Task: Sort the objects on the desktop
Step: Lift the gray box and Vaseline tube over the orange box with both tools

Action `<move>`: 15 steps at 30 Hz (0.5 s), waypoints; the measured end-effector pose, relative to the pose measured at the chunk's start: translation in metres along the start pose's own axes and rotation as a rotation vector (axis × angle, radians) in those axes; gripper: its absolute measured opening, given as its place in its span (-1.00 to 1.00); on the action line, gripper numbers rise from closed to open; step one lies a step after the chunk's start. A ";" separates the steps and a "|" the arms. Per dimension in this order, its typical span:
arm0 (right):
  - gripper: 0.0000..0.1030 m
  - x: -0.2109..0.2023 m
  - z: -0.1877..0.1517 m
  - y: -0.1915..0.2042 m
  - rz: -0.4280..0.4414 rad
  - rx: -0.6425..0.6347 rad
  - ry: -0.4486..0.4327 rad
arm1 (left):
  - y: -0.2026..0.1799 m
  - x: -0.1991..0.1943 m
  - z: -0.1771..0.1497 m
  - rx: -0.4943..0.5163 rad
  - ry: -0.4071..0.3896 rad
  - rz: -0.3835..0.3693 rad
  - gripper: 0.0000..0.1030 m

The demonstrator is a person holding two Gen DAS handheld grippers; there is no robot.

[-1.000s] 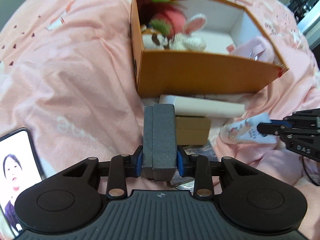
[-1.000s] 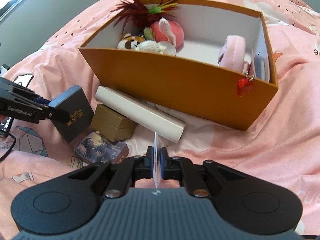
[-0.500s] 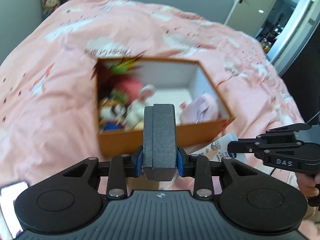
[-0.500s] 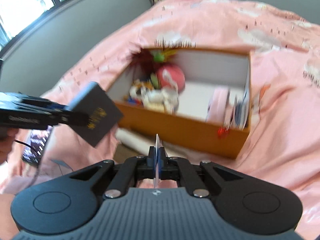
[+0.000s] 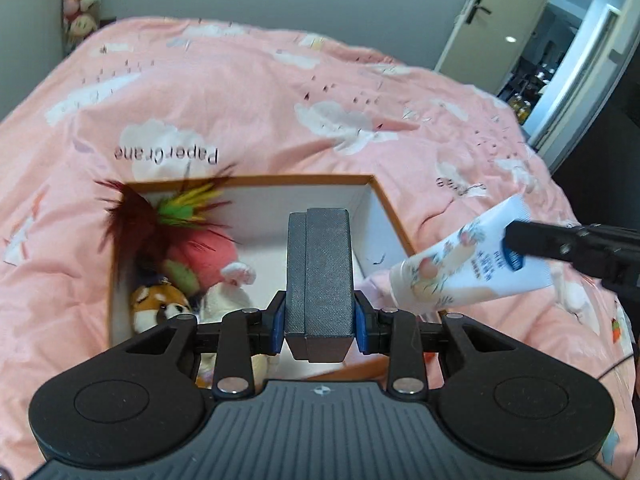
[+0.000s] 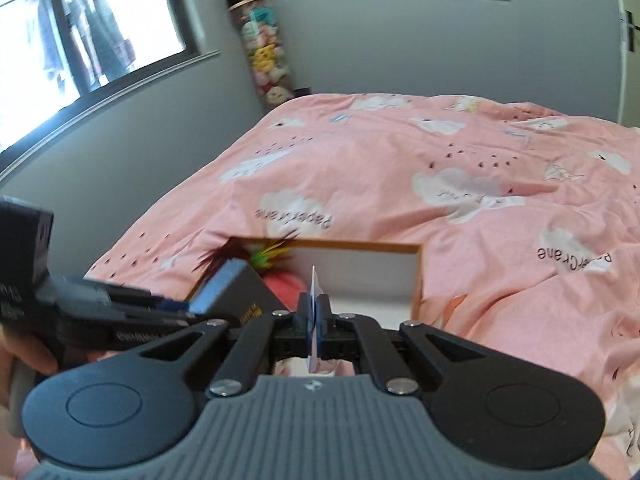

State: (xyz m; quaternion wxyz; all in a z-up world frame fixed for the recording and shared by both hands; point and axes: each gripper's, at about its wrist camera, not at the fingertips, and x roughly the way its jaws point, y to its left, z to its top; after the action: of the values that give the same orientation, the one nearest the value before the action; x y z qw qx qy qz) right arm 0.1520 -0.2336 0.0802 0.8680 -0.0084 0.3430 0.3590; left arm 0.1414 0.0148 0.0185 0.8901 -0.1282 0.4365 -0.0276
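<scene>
The bedspread (image 5: 248, 92) is pink with white clouds. The orange box (image 5: 384, 196) is white inside; the small case (image 5: 320, 272) is dark grey.

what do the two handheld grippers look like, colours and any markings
Both grippers are matte black plastic. Each has a ribbed grey-black body, two round lobes with a circular inset, and linked bars with silver screw heads. The left gripper has blue pads on its fingers. White lettering, too blurred to read, runs along the left gripper's side. The right gripper matches.
</scene>
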 end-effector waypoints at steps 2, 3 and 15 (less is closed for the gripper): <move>-0.97 0.008 0.006 -0.009 -0.005 0.020 -0.003 | 0.003 0.021 0.002 -0.024 0.031 0.005 -0.28; -0.97 0.013 0.010 -0.014 -0.007 0.030 -0.004 | 0.004 0.029 0.002 -0.032 0.044 0.009 -0.28; -0.98 0.049 0.015 -0.043 -0.039 0.078 -0.014 | 0.001 0.093 -0.016 -0.049 0.199 0.003 -0.28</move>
State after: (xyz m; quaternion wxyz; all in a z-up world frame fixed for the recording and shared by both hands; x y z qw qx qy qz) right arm 0.2127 -0.2315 0.0520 0.8769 0.0212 0.3502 0.3285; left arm 0.1859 -0.0030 -0.0627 0.8389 -0.1461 0.5235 -0.0282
